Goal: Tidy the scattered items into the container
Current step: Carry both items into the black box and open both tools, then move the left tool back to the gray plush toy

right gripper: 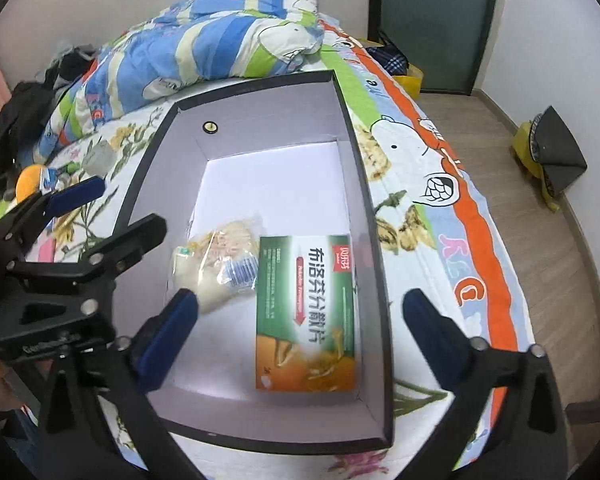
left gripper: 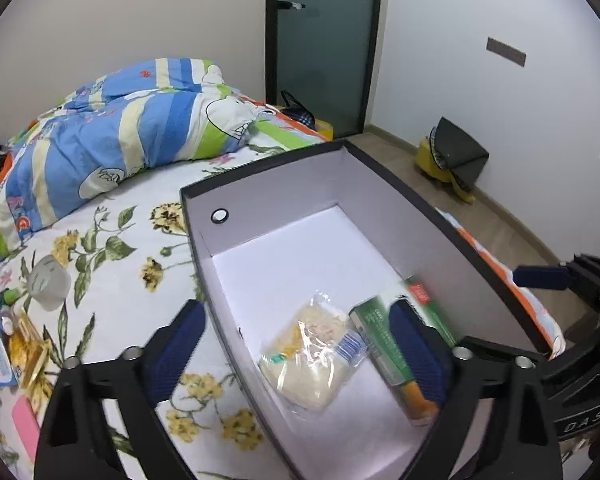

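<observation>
Medicine box (right gripper: 306,314) inside container (right gripper: 260,80)

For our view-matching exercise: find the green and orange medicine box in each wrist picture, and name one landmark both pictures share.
Left wrist: medicine box lower right, inside the box, partly behind the left gripper's finger.
Right wrist: medicine box lower centre, flat on the floor of the box.
Shared landmark: the clear snack packet just left of it.

Green medicine box (left gripper: 384,344) partly hidden behind left tool's pad (left gripper: 416,352), bedside clutter (left gripper: 8,344) cut off — too blurred to identify
</observation>
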A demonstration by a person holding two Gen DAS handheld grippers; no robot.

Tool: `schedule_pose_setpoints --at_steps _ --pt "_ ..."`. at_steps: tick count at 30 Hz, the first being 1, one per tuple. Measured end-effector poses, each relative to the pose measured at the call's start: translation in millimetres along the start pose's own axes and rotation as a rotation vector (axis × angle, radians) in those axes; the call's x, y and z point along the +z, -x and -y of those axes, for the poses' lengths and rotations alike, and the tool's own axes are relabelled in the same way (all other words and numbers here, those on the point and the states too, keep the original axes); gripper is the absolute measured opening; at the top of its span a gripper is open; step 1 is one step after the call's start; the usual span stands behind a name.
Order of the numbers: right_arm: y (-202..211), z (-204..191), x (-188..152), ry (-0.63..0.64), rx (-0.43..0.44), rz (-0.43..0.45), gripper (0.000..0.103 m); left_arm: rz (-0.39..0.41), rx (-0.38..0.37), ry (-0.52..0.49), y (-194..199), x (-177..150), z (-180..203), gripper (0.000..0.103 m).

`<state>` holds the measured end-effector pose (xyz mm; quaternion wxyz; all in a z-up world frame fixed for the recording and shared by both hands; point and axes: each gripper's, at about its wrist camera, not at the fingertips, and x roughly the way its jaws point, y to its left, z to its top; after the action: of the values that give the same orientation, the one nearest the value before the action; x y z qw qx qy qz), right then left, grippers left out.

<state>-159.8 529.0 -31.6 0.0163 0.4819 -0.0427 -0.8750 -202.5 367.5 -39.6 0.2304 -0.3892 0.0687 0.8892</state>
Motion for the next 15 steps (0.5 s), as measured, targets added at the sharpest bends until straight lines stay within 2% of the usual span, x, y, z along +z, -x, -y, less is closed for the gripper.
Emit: schedule_pose_setpoints --at_steps 4,8,12,15 --pt "17.3 -5.4 -0.8 0.005 -0.009 0.040 0.103 0.034 -0.004 0.001 15.3 2.5 -2.5 0.097" --pt "43.0 -19.1 -0.2 0.023 -0.018 0.092 0.103 0.083 -0.017 0.013 47.7 0.8 -17.3 0.097" --pt "65.1 -51.5 2.7 0.059 0.018 0.137 0.103 0.132 0.055 0.003 87.3 -11.5 -44.9 0.097" --pt "77.2 -84.4 5.4 0.089 0.068 0.166 0.103 0.135 0.113 0.027 113.0 -32.7 -82.8 0.097"
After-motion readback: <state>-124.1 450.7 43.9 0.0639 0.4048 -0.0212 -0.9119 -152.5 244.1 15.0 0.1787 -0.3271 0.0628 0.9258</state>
